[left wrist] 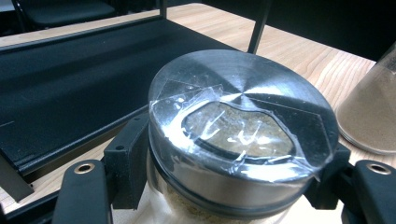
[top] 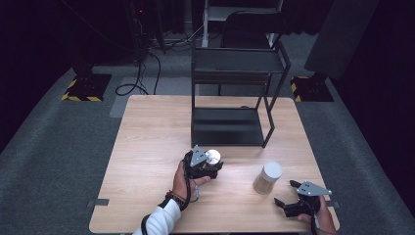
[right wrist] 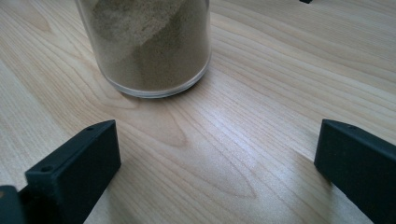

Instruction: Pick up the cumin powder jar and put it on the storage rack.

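Two clear, round jars of pale brown sandy grain stand on the light wooden tabletop point(top: 147, 147), both upright with their long axes vertical. The left tongs point(top: 211, 164) clamp the first, a glass jar with a brushed-metal lid point(left wrist: 243, 116), one black pad pressed on each side just below the lid. A crinkled patch of clear tape covers an oval window in that lid, and grain shows through it. The right tongs point(top: 286, 193) stand wide, with bare wood grain between their two matt black jaws. The second jar, a clear cylinder with a white lid point(top: 267, 177), stands just ahead of them, apart from both jaws. Beyond the left tongs sits one black metal two-tier shelf point(top: 230, 125).
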`<action>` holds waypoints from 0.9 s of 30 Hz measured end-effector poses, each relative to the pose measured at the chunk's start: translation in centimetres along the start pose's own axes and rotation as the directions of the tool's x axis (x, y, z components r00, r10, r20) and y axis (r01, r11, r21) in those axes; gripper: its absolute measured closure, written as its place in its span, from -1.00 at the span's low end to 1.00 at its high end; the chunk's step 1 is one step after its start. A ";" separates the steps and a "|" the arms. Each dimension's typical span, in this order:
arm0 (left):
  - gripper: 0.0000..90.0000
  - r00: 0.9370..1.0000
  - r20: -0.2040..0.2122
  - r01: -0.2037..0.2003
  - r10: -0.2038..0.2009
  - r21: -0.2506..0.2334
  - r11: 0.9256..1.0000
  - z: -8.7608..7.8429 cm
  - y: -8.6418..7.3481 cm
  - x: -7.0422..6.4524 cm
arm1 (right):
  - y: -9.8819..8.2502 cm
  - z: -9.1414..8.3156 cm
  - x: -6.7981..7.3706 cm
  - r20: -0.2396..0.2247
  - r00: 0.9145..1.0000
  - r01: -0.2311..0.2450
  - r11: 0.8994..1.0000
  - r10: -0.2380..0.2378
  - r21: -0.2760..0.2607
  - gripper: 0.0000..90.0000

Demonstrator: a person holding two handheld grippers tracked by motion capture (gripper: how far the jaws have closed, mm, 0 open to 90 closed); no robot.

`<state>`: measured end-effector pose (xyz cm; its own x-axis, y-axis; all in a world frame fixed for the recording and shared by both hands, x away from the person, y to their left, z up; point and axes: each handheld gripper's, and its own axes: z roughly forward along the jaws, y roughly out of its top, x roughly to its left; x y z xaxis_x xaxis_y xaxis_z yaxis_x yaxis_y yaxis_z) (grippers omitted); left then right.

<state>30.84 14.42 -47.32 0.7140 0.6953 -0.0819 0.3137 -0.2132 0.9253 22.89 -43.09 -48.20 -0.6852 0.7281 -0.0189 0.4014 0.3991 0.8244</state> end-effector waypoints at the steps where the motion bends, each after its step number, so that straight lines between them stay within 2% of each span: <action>1: -0.32 1.000 0.000 -0.003 0.003 -0.003 1.000 0.0 -0.1 0.0 | 0.0 0.0 0.0 0.000 1.000 0.000 1.000 0.000 0.000 -1.00; 8: -0.31 1.000 -0.002 -0.001 0.001 -0.010 1.000 0.0 -0.2 0.0 | 0.0 0.0 0.0 0.001 1.000 0.001 1.000 -0.001 0.000 -1.00; 12: -0.31 1.000 -0.012 0.022 -0.022 -0.001 1.000 -0.1 0.2 -0.1 | 0.0 0.0 0.0 0.000 1.000 0.000 1.000 0.000 0.000 -1.00; 16: -0.31 1.000 -0.018 0.024 -0.024 -0.004 1.000 -0.4 0.8 0.0 | 0.0 0.0 0.0 0.000 1.000 0.000 1.000 0.000 0.000 -1.00; 21: -0.30 0.999 -0.032 0.029 -0.029 0.002 1.000 -1.0 2.4 0.0 | 0.0 0.0 0.0 -0.001 1.000 0.000 1.000 0.000 0.000 -1.00; 27: -0.30 0.998 -0.050 0.026 -0.025 0.011 1.000 -2.0 5.8 0.1 | 0.0 0.0 0.0 -0.001 1.000 0.000 1.000 0.000 0.000 -1.00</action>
<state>31.49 14.61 -41.26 0.6736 0.7341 -0.0864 0.3389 -0.2028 0.9187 22.92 -43.10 -48.20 -0.6857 0.7277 -0.0183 0.4016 0.3991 0.8243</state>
